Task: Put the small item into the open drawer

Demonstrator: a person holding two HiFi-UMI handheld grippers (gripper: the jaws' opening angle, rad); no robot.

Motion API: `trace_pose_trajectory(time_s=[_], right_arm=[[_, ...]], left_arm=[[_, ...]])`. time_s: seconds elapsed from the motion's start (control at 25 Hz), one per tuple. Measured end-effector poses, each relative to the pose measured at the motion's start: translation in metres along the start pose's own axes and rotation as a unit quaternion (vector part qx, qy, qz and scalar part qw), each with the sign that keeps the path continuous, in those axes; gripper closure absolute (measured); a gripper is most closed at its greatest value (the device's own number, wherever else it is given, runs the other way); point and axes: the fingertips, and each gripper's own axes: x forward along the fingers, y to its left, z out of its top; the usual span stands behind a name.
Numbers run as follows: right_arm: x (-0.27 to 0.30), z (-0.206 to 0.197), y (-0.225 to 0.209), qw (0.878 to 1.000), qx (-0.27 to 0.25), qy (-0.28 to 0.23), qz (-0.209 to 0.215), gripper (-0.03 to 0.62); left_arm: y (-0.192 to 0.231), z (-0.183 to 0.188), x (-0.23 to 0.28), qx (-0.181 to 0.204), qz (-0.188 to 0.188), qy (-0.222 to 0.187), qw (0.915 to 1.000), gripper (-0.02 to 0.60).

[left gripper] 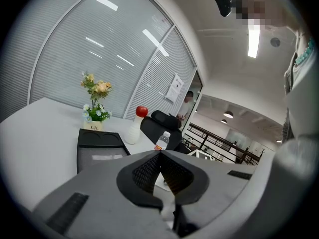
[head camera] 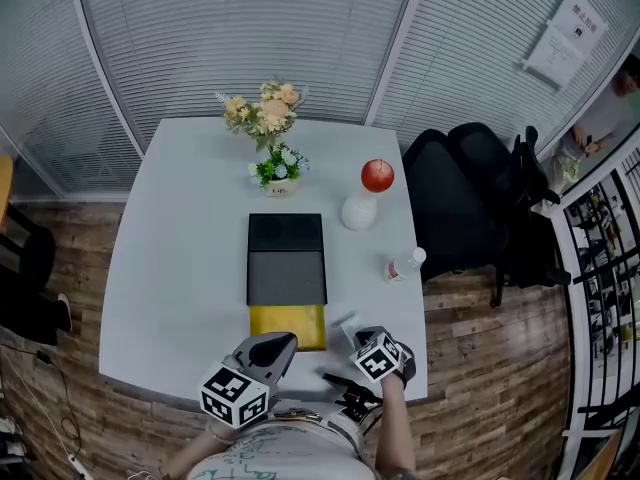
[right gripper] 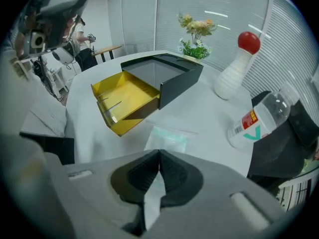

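Observation:
A small clear packet with a teal tint (right gripper: 167,138) lies on the white table (head camera: 180,268), just right of the open yellow drawer (right gripper: 124,98). The drawer is pulled out of a black box (head camera: 286,260) toward me and looks empty. My right gripper (right gripper: 159,153) is shut, its tips pinching the packet's near edge; in the head view this gripper (head camera: 362,336) sits at the packet (head camera: 350,326) near the front edge. My left gripper (head camera: 288,342) hovers by the drawer's (head camera: 288,326) front, shut with nothing in it, also seen in its own view (left gripper: 160,154).
A plastic water bottle (head camera: 405,264) lies on its side at the table's right edge. A white vase with a red ball (head camera: 362,208) and a pot of flowers (head camera: 272,133) stand behind the box. Black chairs (head camera: 470,198) crowd the right side.

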Motion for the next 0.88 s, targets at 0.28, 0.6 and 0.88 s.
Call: trace_pose_trajectory(time_s=[0.28,0.6,0.88], right_arm=[[-0.021,0.012,-0.005,1.0,-0.008,-0.004,-0.006,0.589],[-0.049,0.029,-0.01,0.999,-0.022,-0.02,-0.023,0.589],[-0.075,0.044,-0.017,0.998,-0.025,-0.036,-0.034,0.589]], left_arm=[[0.001,-0.001,-0.002,-0.003,0.0,-0.002,1.0,0.584],[0.001,-0.003,-0.003,-0.006,-0.002,-0.002,1.0,0.584],[0.001,-0.003,-0.002,-0.011,-0.004,-0.001,0.9999,0.584]])
